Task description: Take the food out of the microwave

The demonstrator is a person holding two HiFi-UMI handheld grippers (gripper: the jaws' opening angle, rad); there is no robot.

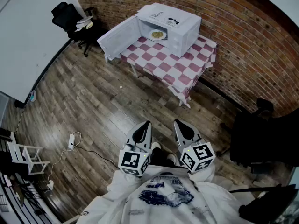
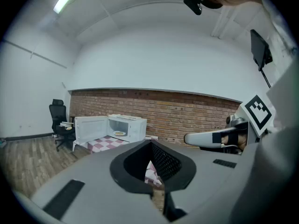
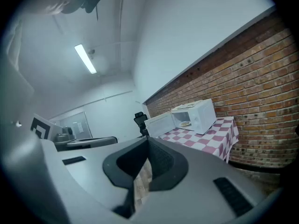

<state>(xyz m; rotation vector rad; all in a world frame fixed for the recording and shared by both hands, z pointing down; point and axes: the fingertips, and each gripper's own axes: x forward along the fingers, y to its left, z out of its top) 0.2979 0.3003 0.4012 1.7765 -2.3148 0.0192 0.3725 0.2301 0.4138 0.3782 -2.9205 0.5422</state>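
- Left gripper [image 1: 145, 125] and right gripper [image 1: 180, 125] are being held side by side at the person's chest. Both have their jaws pressed together on nothing, probably a carrying pose, since nothing is in reach.
- Floor [image 1: 103, 101] is separating the grippers from the table [image 1: 187, 64], which is standing well apart from them.
- Microwave [image 1: 170, 22] is sitting along the table's far edge, by the wall [image 1: 233, 41].
- Door [image 1: 119, 36] is hanging open leftward over the table's left edge, exposing the cavity.
- Food [image 1: 158, 34] is lying inside the microwave, not yet removed.
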